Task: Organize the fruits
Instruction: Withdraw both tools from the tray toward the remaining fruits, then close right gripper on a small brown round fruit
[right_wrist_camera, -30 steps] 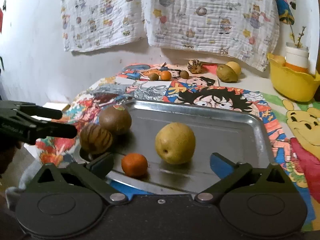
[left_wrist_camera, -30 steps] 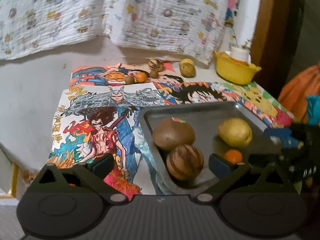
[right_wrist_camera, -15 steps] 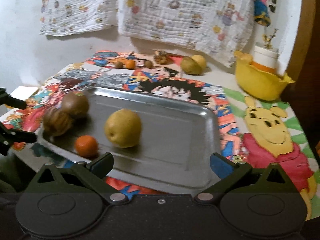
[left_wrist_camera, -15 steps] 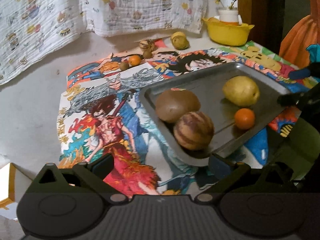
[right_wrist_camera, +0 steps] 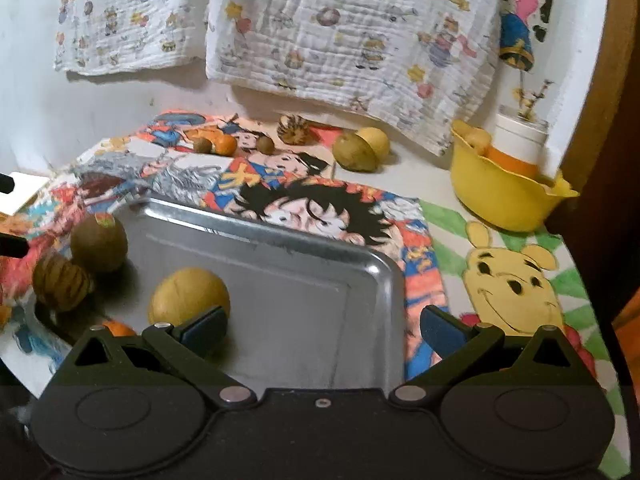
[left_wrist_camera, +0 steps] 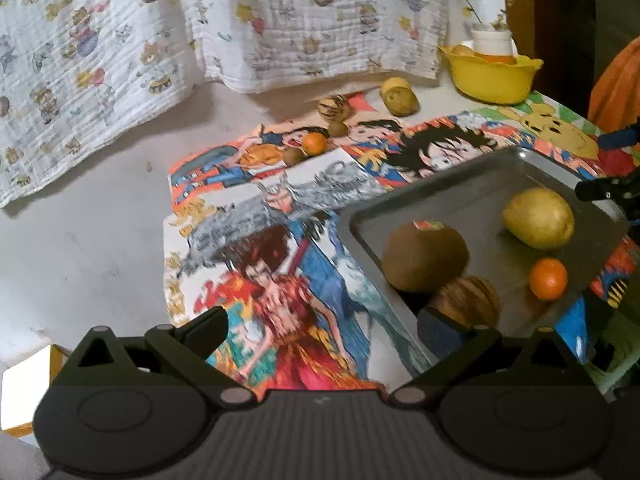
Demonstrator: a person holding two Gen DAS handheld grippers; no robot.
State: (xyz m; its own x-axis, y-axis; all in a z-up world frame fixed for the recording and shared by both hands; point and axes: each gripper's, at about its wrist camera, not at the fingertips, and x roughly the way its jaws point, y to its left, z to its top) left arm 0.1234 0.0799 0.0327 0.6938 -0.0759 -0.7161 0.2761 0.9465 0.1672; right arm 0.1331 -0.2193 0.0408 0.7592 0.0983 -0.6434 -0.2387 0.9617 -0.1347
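Fingers (right_wrist_camera: 202,328) spread, empty; pear (right_wrist_camera: 189,298) touching left one.

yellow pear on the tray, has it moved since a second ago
Cannot tell. The yellow pear now shows nearer the kiwi on the tray, but the camera itself swung, so that may be viewpoint.

4 fruits lie in the tray (right_wrist_camera: 312,248), crowded toward its left end; 6 more fruits (right_wrist_camera: 354,152) sit along the table's back edge.

The orange (right_wrist_camera: 116,328) sits mostly hidden behind the right gripper's left finger (right_wrist_camera: 200,326) (the striped fruit (left_wrist_camera: 466,300) is blurred, half-covered).
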